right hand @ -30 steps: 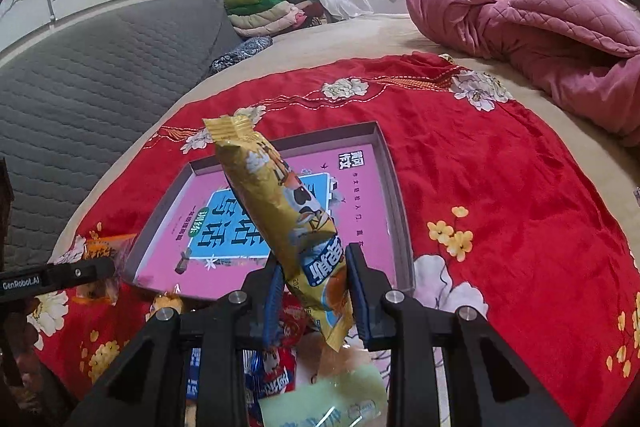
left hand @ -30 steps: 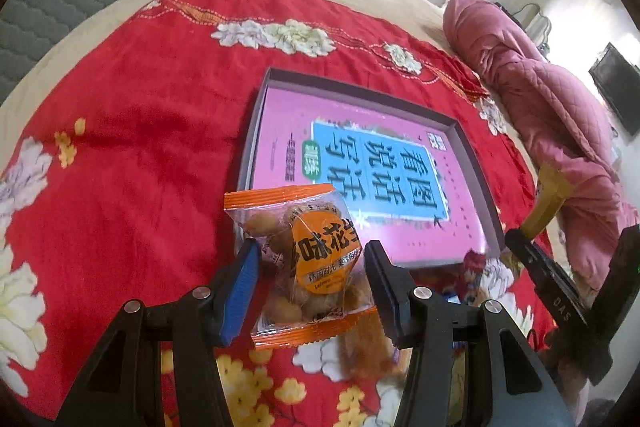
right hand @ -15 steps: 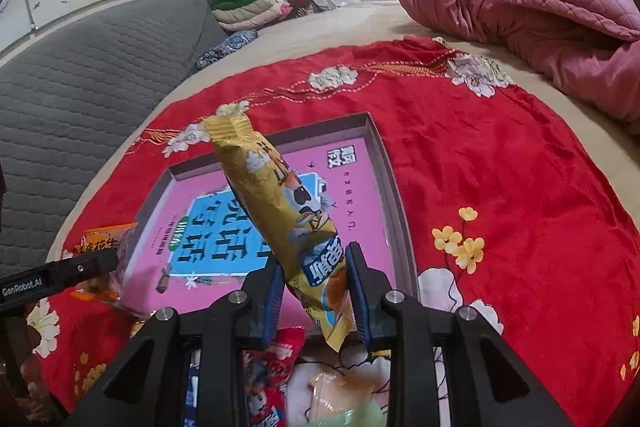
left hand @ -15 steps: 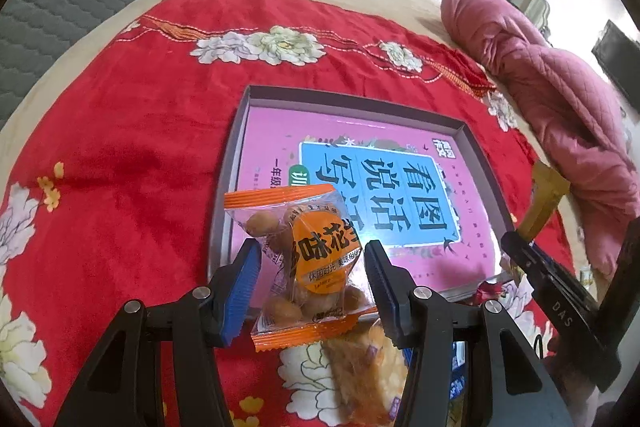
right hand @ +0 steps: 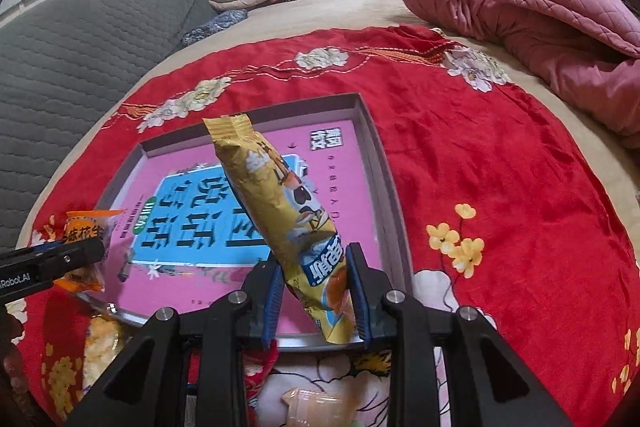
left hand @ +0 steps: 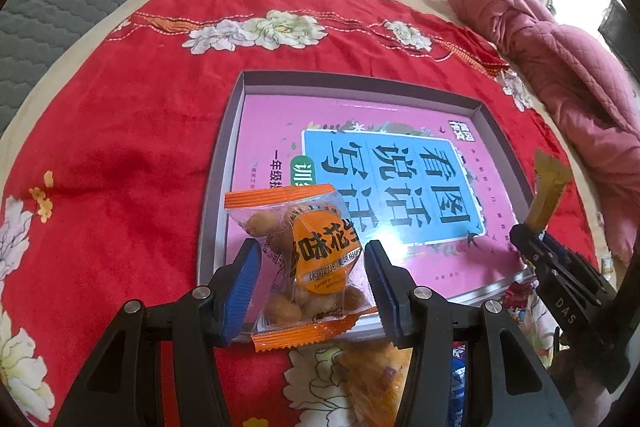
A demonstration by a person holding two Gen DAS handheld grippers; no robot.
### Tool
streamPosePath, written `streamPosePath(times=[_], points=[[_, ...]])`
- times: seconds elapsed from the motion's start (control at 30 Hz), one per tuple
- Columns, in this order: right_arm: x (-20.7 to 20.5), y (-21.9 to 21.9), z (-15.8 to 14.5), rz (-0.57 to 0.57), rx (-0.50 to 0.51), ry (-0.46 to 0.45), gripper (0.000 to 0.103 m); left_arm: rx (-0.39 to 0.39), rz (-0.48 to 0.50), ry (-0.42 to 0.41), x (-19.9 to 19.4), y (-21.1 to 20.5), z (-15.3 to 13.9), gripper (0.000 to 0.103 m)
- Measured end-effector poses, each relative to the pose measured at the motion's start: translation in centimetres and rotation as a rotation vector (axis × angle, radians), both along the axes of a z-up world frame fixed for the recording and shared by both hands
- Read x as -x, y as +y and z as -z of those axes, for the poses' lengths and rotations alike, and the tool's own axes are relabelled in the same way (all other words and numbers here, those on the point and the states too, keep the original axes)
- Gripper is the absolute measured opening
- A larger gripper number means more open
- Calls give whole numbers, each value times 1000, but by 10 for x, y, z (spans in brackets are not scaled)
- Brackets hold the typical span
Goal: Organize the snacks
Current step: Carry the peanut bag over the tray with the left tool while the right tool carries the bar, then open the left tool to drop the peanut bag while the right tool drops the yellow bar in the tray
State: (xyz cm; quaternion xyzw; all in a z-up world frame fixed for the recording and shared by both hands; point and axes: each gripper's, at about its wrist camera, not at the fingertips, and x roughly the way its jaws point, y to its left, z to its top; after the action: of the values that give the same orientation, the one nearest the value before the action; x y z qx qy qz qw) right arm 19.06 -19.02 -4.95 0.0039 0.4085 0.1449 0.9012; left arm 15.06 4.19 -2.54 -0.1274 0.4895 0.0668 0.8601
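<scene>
1. My left gripper [left hand: 310,285] has its blue-padded jaws clamped on a small clear packet of coated peanuts with orange sealed ends and a round orange label [left hand: 308,263]. The packet stands upright between the pads, hanging over the near left corner of the shallow grey tray with a pink-and-blue printed floor [left hand: 224,163].

2. My right gripper [right hand: 316,301] has its jaws closed tight on the lower end of a long yellow foil snack stick with cartoon print [right hand: 280,215]. The stick leans up and to the left, and its gripped end sits above the tray's near edge, towards the right corner [right hand: 394,227].

3. The tray lies in the middle of the red flowered cloth [left hand: 120,131] spread over the bed, and I see nothing resting on its floor.

4. A few loose wrapped snacks [right hand: 316,401] lie on the cloth just short of the tray's near edge, below both grippers.

5. I judge this to be the carry-and-place step, with both snacks held over the tray and not yet set down.

6. Next I would lower each hand until its snack rests on the tray floor, keep the two well apart, then part the jaws and go back for the loose ones.
</scene>
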Motion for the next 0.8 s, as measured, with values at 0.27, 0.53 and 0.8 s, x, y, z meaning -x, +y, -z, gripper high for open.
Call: streamPosePath(times=[0.27,0.53,0.8], points=[[-4,-5,3,23,-6,7,31,1,3,22,-3,-2,9,56],[-4,-8,4,38,-22,19,36,22,2,40,-5,-2,14,57],[-2,-8,0,33,-43,0,49,29,1,46,-4,-1,15,57]])
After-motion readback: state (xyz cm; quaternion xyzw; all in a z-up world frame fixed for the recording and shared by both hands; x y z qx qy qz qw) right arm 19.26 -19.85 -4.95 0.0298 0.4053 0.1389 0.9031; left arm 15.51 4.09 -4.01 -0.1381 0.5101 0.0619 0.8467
